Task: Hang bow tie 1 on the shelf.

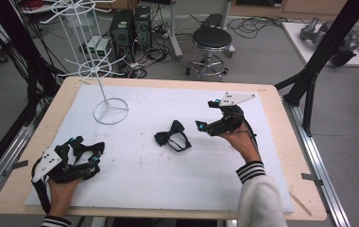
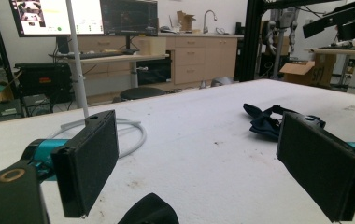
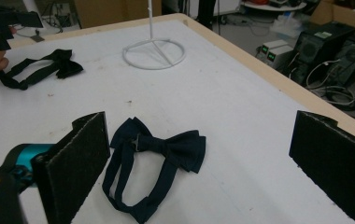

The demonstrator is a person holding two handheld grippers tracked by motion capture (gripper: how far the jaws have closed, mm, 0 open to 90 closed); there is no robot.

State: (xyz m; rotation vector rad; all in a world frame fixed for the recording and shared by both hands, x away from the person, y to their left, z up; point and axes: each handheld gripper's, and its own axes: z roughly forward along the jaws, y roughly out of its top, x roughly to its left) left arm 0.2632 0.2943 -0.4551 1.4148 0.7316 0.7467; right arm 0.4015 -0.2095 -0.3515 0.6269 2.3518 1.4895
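A dark bow tie [image 1: 172, 135] lies mid-table on the white mat [image 1: 135, 179], just left of the right gripper [image 1: 205, 126], whose jaws gape wide and empty; the left gripper [image 1: 89, 150], likewise wide and empty, rests near the front-left corner beside a second tie [image 3: 34, 69]. The limp strap could snag or slide under a pinch. Open mat surrounds the tie, with the wire rack [image 1: 111, 111] well apart at the back left.

bow tie A [image 1: 173, 135] | dark navy, pre-tied, strap looped and closed | flat mid-tabletop, knot up, loop trailing toward the person | bow tie B [image 3: 35, 68] | black, strap looped | flat near the left hand-held gripper [image 1: 84, 153] | rack [image 1: 103, 75] | white wire, upright, ring base at far left
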